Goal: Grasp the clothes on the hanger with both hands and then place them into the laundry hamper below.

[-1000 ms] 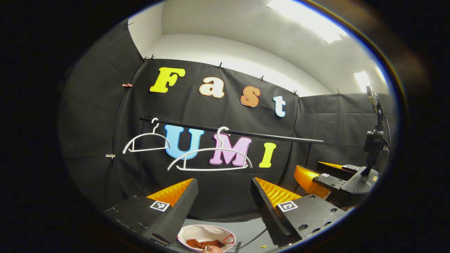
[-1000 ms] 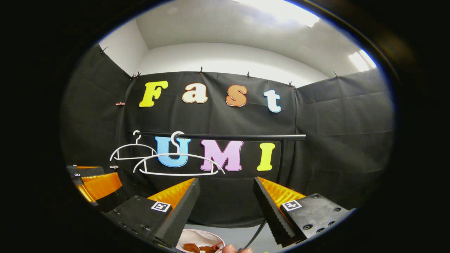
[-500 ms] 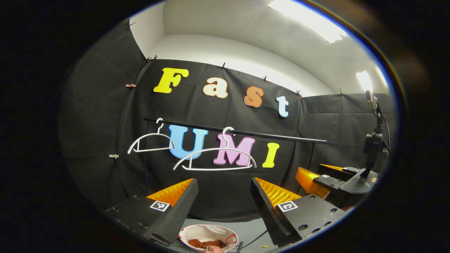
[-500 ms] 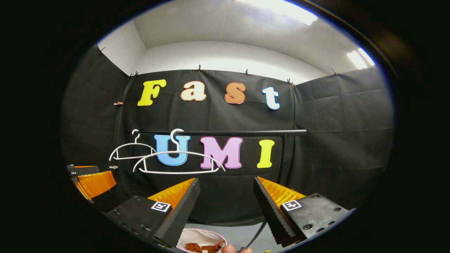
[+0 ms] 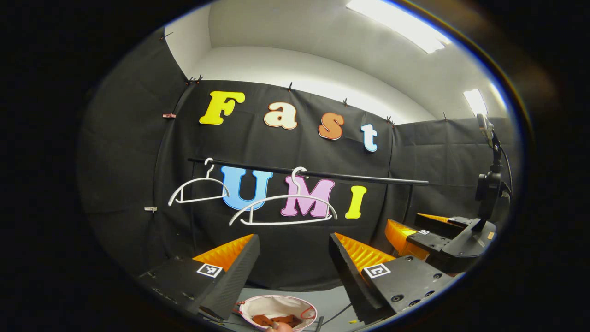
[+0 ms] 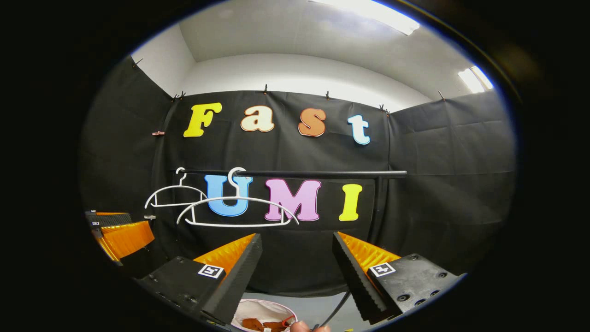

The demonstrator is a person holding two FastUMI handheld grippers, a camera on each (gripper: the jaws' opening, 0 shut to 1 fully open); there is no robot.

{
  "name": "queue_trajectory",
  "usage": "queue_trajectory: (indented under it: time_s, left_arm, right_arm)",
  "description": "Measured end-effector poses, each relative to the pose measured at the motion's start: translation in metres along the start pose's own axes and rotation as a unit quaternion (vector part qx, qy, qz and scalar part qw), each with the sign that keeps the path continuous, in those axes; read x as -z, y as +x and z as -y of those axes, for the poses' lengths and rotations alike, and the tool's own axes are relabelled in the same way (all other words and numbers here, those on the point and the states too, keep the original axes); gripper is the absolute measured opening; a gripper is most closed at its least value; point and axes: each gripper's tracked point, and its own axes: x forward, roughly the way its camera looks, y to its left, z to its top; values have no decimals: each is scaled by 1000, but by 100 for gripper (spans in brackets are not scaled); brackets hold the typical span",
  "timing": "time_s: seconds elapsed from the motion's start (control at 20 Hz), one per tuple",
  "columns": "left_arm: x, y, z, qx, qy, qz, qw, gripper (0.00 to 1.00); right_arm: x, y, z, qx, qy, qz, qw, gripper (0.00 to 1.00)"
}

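Black cloth backs the clothes rail (image 5: 304,173), where both white hangers (image 5: 282,208) hang bare. We judge the job done: the brown garment (image 5: 276,319) lies in the white laundry hamper (image 5: 258,304) below. Our left gripper (image 5: 293,267) and right gripper (image 6: 297,269) gape wide, holding nothing, raised clear

Laundry hamper (image 5: 278,305) cut off by bottom edge; clothes (image 5: 276,319) partly hidden

You see two bare white plastic hangers (image 5: 282,208) on a black rail (image 5: 318,174), and rust-brown clothes (image 5: 276,319) in the white, pink-rimmed hamper (image 5: 258,305).
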Motion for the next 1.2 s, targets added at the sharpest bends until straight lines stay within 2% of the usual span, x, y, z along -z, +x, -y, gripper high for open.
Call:
queue_trajectory:
  time_s: [1.2]
  left_arm:
    - [6, 2, -10, 0, 4, -9, 1000, 95]
  right_arm:
    - [-7, 0, -22, -14, -15, 9, 1000, 99]
